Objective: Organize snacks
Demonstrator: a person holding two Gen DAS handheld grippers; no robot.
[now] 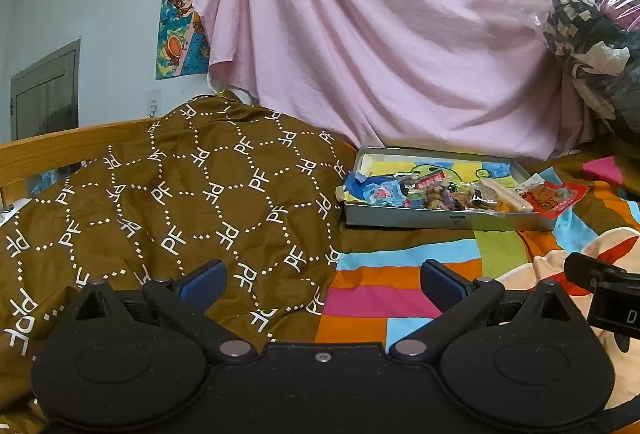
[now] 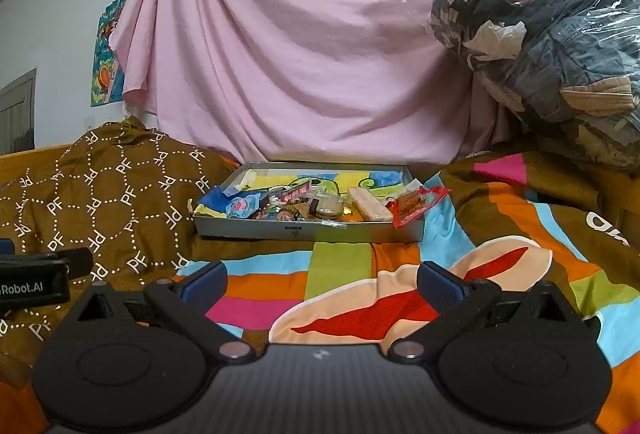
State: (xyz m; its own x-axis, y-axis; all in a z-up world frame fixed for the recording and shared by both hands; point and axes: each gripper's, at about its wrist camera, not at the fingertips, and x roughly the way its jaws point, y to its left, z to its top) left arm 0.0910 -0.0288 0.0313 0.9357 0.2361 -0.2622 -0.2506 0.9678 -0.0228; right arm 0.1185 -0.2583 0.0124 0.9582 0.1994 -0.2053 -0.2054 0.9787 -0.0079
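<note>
We are holding both jaws spread wide and empty, the left gripper [image 1: 324, 280] and the right gripper [image 2: 320, 280] both hovering low over the striped bedspread [image 2: 340, 266], well short of the tray. The snacks [image 2: 304, 206] are lying heaped in the front half of the grey tray [image 2: 308, 232], with a red packet [image 2: 416, 204] hanging over its right rim. We are judging the gathering mostly done, since no snack is showing loose on the bedspread or brown cloth [image 1: 180, 194]; that packet and the jumble may be what is left.
</note>
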